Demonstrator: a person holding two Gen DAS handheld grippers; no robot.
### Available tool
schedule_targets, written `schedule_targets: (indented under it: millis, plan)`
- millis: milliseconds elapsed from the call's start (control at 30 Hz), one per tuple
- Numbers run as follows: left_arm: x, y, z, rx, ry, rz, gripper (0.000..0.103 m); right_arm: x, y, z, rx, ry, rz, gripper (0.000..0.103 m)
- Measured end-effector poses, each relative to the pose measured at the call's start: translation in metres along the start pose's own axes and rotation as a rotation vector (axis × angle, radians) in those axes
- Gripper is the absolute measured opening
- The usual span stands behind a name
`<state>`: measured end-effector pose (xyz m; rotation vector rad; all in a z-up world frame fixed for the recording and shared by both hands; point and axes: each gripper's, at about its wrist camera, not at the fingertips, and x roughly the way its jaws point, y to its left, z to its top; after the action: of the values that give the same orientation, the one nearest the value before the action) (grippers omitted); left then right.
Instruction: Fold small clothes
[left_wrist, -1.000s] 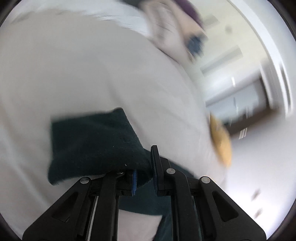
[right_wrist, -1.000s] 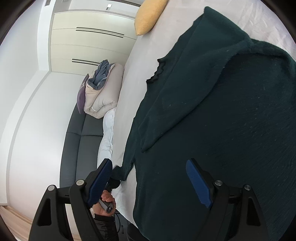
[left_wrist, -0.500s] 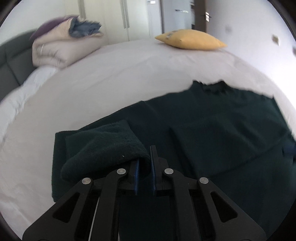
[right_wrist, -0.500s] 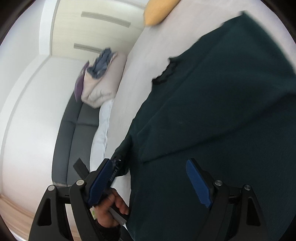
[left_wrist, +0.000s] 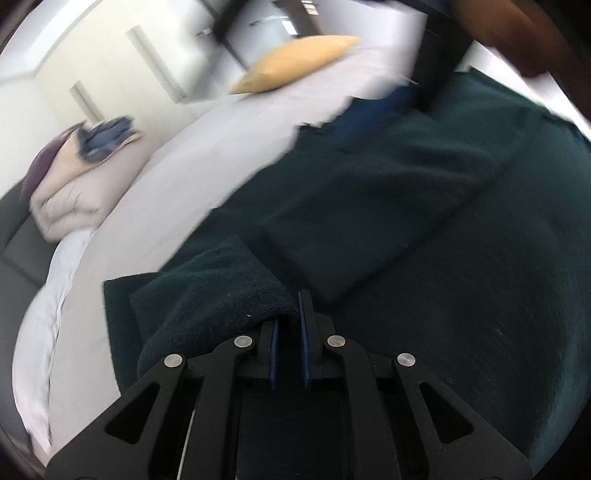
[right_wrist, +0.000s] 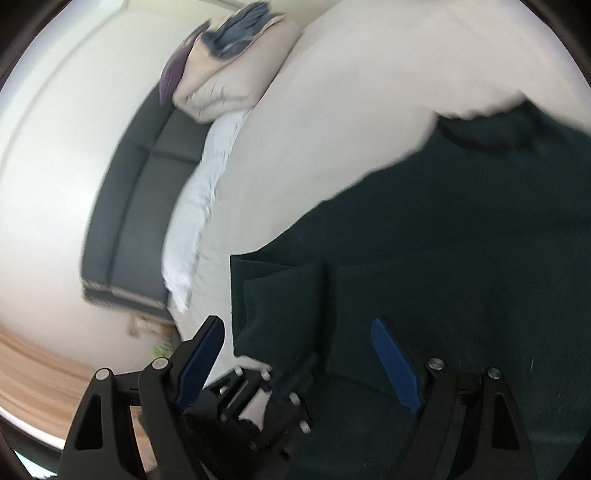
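Our left gripper (left_wrist: 290, 325) has its jaws pinched shut on a bunched corner of the dark green sweater (left_wrist: 424, 229), the fuzzy cloth humped up over the left finger, while our right gripper (right_wrist: 299, 350) hangs above the same garment with its jaws wide apart and nothing between the blue pads (right_wrist: 397, 360). From there outward, the sweater lies spread across the pale bed (left_wrist: 177, 177), its wavy neckline toward the far side; one panel already appears folded inward, lying as a flat strip over the body, and the pinched corner looks to be lifted over the cloth beneath it. We judge the folding to be partway: one side turned in, the gripped side mid-fold, and the final fold in half and smoothing not yet done. The right wrist view, blurred, shows the left gripper's black frame low in the picture at the sweater's edge, close to the edge of the bed. Beyond the garment, a yellow pillow (left_wrist: 295, 62) rests at the bed's far side, a stack of bedding (left_wrist: 77, 173) sits well apart by the dark headboard (right_wrist: 129, 206), and pale wardrobe doors (left_wrist: 122, 66) close the scene.
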<state>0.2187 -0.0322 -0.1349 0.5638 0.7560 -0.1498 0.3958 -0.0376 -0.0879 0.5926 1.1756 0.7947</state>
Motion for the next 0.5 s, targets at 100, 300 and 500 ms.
schedule_targets:
  millis: [100,300,500]
  plan:
    - [0.005,-0.01,-0.001,0.053,-0.001,0.014,0.008,0.011,0.037,0.011,-0.137,0.077,-0.045,0.085]
    - [0.014,-0.023,0.001,0.153,0.004,0.072,0.008,0.066,0.094,0.018,-0.296,0.311,-0.243,0.085]
    - [0.02,-0.037,0.002,0.228,0.001,0.097,0.006,0.11,0.125,0.018,-0.398,0.45,-0.379,0.085]
